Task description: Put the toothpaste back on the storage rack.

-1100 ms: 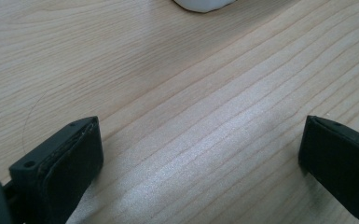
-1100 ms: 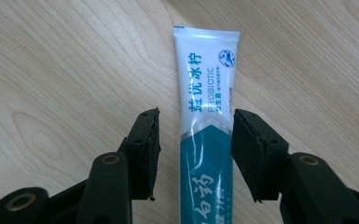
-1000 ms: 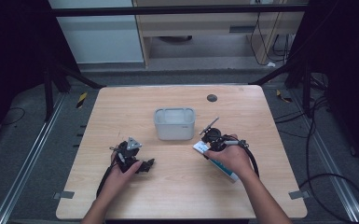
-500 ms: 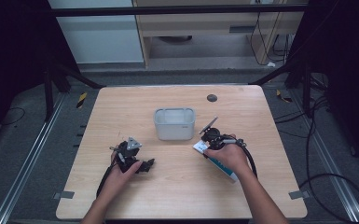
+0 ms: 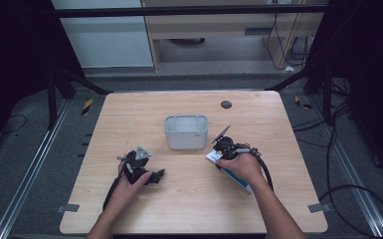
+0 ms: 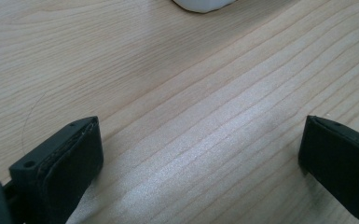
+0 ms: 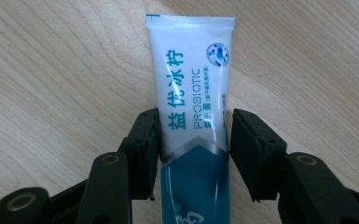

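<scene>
Claw states first, as we read them: the right claw (image 7: 193, 140) sits with its two black jaws on either side of a white and teal tube (image 7: 193, 107), the left jaw touching the tube's edge and the right jaw just beside the other edge with a thin sliver of wood showing between them, so we call it closed on the tube but cannot tell how firmly it presses. The left claw (image 6: 200, 154) stands wide open, with nothing but bare wood grain between its jaws.

Going from the largest thing down, the wooden surface (image 5: 129, 114) takes up the middle of the high view, with dark floor and rails around it. A pale grey rectangular bin (image 5: 186, 132) stands near the centre of that view, slightly above both hands. In the left gripper view a white rounded corner of it peeks in at the top edge.

In the high view the tube (image 5: 236, 177) lies flat on the surface right of centre, running from the right claw (image 5: 215, 154) toward the lower right, partly under the person's right hand (image 5: 241, 167). The left claw (image 5: 159, 175) rests low on the surface at lower left of centre, held by the left hand (image 5: 129, 181).

A small dark round disc (image 5: 226, 104) sits near the upper edge of the surface, well apart from the rest.
</scene>
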